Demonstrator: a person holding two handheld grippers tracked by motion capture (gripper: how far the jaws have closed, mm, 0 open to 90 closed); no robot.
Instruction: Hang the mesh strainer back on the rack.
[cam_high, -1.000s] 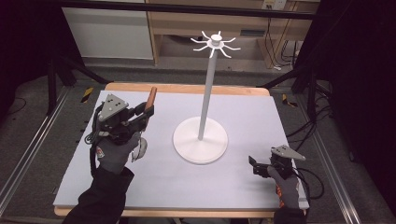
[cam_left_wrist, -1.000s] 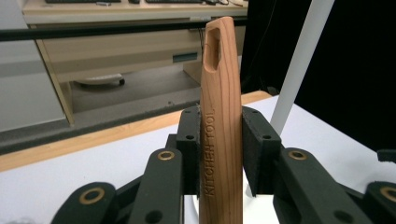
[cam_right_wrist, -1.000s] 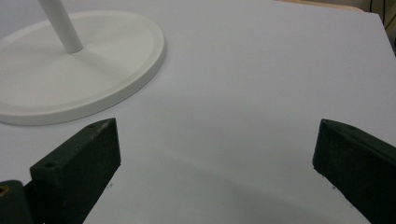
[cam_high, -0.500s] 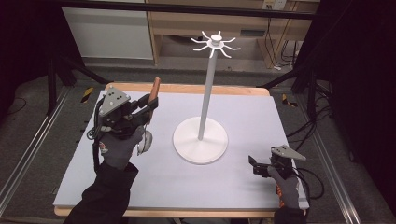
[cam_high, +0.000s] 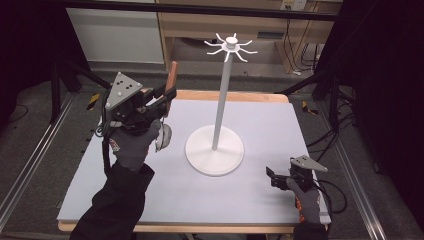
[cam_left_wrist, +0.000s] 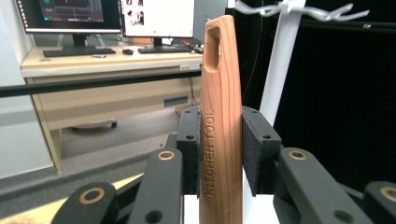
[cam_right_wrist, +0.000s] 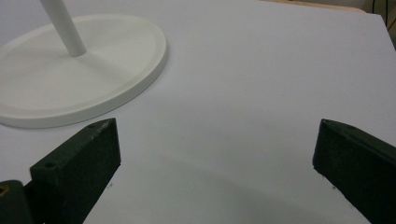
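Now, left claw (cam_high: 167, 97) clenched on wooden utensil handle (cam_left_wrist: 220, 116), pads pressing both flat sides. Handle long axis upright, running up out of claw; hanging slot (cam_left_wrist: 212, 44) at top end, above grip. Utensil head (cam_high: 163, 137) hangs below claw. White hook stand (cam_high: 218, 100) to claw's right; hook ring (cam_high: 231, 46) higher than handle tip, up and right. Left claw much nearer hooks. Right claw (cam_high: 272, 177) released, jaws spread wide, low over surface (cam_high: 280, 125), near stand base (cam_high: 215, 157).
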